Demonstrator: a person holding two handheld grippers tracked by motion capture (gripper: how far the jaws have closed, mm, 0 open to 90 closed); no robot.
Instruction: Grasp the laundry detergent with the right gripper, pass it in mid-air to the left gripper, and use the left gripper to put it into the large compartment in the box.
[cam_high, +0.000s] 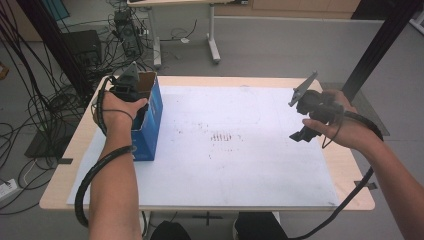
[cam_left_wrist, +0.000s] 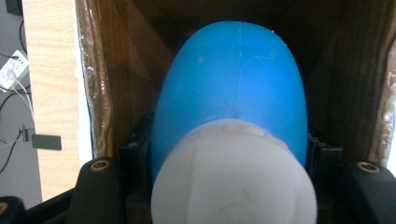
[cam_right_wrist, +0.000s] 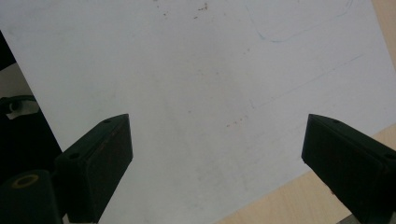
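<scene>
Blue-and-white egg-shaped object (cam_left_wrist: 233, 126) sits between the jaws of the left tool (cam_left_wrist: 229, 158), which are closed against its sides; its white end faces the camera and its blue end points down into the box (cam_high: 150, 117). In the left gripper view the brown cardboard walls of that box rise on both sides of the object, so the object is inside the opening, though whether it touches the bottom cannot be told. From the high view the box is blue outside, stands upright at the left edge of the counter (cam_high: 65, 165), and partly rests on the white sheet (cam_high: 240, 165) that covers most of the top. The left tool (cam_high: 126, 89) is sunk into the box's open top, with the person's left hand (cam_high: 116, 111) around it. Well apart, over the sheet's right side, the right tool (cam_high: 301, 131) is held off the surface, its jaws spread wide with nothing between them (cam_right_wrist: 215, 154). Faint brown specks mark the sheet near its middle.
</scene>
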